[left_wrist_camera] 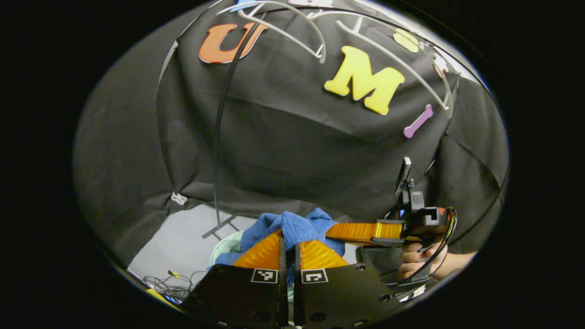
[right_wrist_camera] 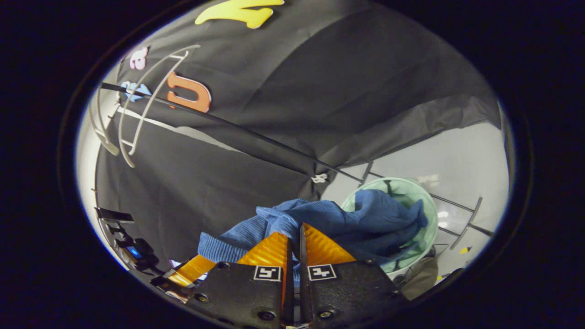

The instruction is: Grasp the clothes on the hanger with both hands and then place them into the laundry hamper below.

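The hamper, a pale green tub on the grey floor, serves as the landmark. A blue garment drapes over its rim and partly inside it, with the rest bunched up and lifted toward both grippers. In the right gripper view, the right gripper is pinched narrow on a fold of the garment just beside the hamper's near edge. In the left gripper view, the left gripper is likewise closed tight on the cloth, held above the hamper. There the right gripper reaches in from the side, a hand holding its handle. White hangers hang empty on a dark rack high above the hamper, its foot standing just behind it.
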`<move>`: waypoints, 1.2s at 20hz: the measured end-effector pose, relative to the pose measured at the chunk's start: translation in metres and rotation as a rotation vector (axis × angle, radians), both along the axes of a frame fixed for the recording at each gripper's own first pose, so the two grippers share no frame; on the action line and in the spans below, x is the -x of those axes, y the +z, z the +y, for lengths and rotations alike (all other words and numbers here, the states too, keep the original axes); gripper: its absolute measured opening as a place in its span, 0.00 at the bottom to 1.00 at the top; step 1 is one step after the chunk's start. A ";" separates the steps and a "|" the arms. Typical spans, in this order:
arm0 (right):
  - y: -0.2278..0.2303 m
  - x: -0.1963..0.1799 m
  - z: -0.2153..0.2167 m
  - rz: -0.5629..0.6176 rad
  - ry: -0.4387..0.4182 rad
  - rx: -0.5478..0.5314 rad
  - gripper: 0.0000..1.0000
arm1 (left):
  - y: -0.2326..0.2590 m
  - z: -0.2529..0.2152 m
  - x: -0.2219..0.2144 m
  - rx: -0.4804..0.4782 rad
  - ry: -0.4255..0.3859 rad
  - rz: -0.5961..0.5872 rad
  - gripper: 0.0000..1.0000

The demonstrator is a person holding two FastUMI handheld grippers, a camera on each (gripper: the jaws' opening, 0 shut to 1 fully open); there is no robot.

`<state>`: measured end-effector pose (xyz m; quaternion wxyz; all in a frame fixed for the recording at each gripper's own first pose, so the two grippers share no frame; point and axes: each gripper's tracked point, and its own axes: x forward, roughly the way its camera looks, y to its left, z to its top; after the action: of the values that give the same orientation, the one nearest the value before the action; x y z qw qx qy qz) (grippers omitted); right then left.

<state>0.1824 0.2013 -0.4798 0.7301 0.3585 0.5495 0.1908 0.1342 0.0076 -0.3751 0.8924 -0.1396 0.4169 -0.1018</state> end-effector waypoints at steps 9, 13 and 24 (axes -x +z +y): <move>-0.085 0.008 -0.024 0.120 0.084 0.276 0.09 | -0.087 -0.014 0.012 -0.066 0.005 0.207 0.05; -0.084 0.009 -0.031 0.155 0.082 0.332 0.10 | -0.123 -0.017 0.016 -0.145 0.019 0.310 0.05; -0.093 0.014 -0.050 0.130 0.079 0.386 0.46 | -0.149 -0.009 0.067 -0.123 0.089 0.555 0.96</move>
<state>0.1689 0.1511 -0.5726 0.7403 0.2015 0.6354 0.0870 0.0671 -0.0015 -0.5240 0.7545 -0.1260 0.6441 0.0051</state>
